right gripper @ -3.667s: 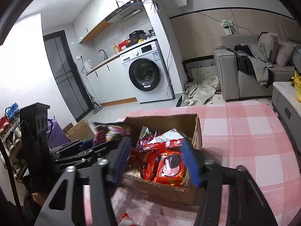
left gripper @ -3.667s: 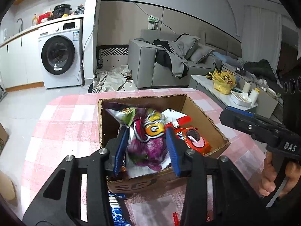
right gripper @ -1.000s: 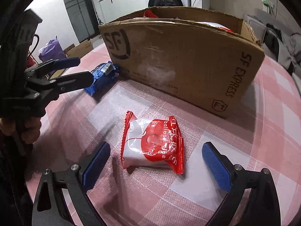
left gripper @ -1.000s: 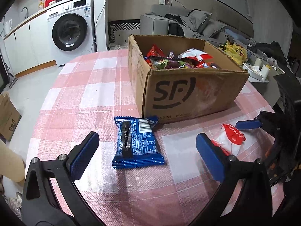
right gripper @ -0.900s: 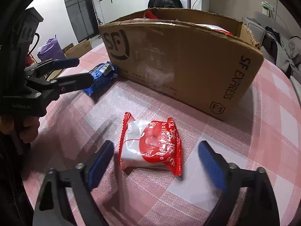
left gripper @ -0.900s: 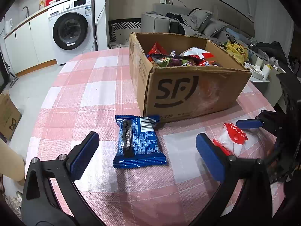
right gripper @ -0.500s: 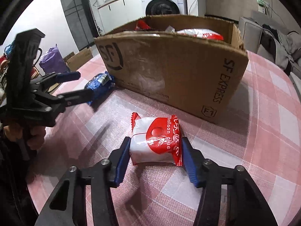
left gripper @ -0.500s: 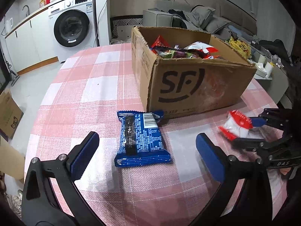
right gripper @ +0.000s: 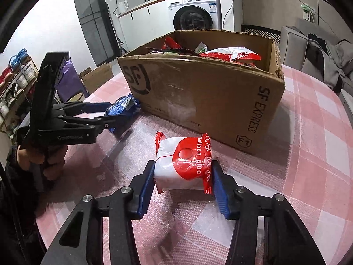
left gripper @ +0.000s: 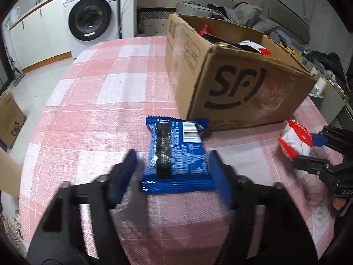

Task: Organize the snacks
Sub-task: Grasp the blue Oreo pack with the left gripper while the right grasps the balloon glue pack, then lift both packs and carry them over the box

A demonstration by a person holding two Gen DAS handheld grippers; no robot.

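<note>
A blue snack packet [left gripper: 176, 152] lies flat on the pink checked tablecloth [left gripper: 99, 110], just in front of the open cardboard box [left gripper: 242, 84] holding several snacks. My left gripper [left gripper: 174, 176] straddles the packet. Its jaws are closing, with a sliver of cloth still showing beside the left pad. The right wrist view shows the same left gripper [right gripper: 110, 114] around the blue packet [right gripper: 121, 108]. My right gripper [right gripper: 183, 172] is shut on a red-and-white packet [right gripper: 183, 163], held a little above the cloth near the box [right gripper: 198, 92]. It also appears as the right gripper [left gripper: 317, 150] with the packet [left gripper: 295, 139].
The round table's edge curves close on the left, with a small cardboard box [left gripper: 8, 114] on the floor beyond. A washing machine [left gripper: 90, 22] and a grey sofa [left gripper: 220, 8] stand behind. A hand [right gripper: 44, 156] holds the left gripper. A shoe rack [right gripper: 13, 77] stands far left.
The left gripper sank toward the blue packet and its wide jaws narrowed around it. The right jaws closed on the red-and-white packet and raised it slightly.
</note>
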